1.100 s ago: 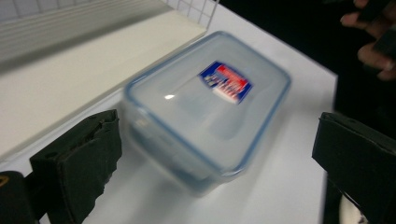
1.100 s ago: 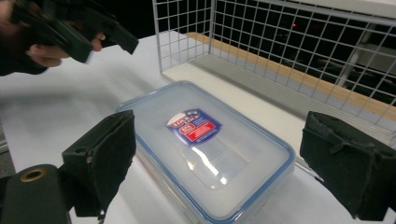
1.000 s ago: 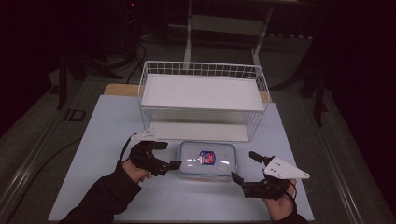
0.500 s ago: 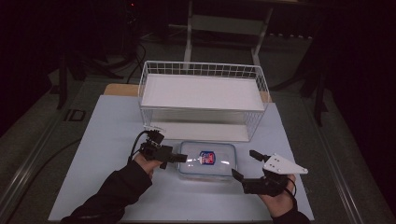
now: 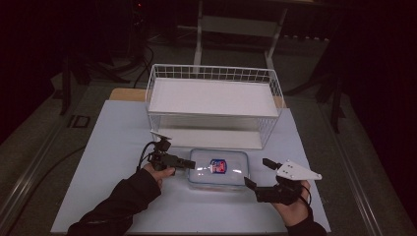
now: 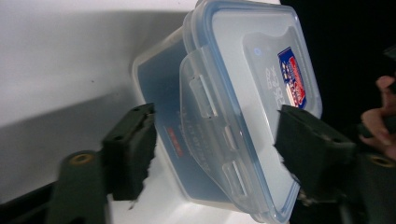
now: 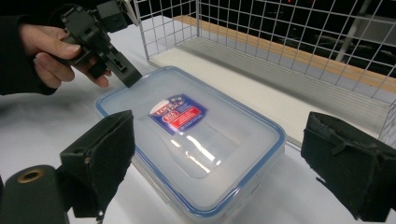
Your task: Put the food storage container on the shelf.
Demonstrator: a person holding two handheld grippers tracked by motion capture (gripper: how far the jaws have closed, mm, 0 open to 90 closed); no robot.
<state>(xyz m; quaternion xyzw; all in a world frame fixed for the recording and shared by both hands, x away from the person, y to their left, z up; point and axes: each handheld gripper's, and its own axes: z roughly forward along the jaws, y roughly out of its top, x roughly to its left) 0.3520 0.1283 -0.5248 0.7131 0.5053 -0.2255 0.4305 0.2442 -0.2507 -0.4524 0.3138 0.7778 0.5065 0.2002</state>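
**Left fingers closing around the container's end**

I see the plastic container [image 5: 219,168] lying near the surface's [image 5: 113,147] front edge, before the wire basket [image 5: 211,96]. My left gripper [image 6: 212,140] has just been narrowing, its fingers [image 6: 128,151] straddling the container's latch end, apart from it (not yet pressing). My right gripper [image 7: 233,168] is spread open beside the other end.

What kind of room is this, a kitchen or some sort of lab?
Probably a lab or recording studio, not a kitchen. A lit white table stands amid darkness, cables trail over the floor, and on it are just a white wire basket and a clear lidded food container.
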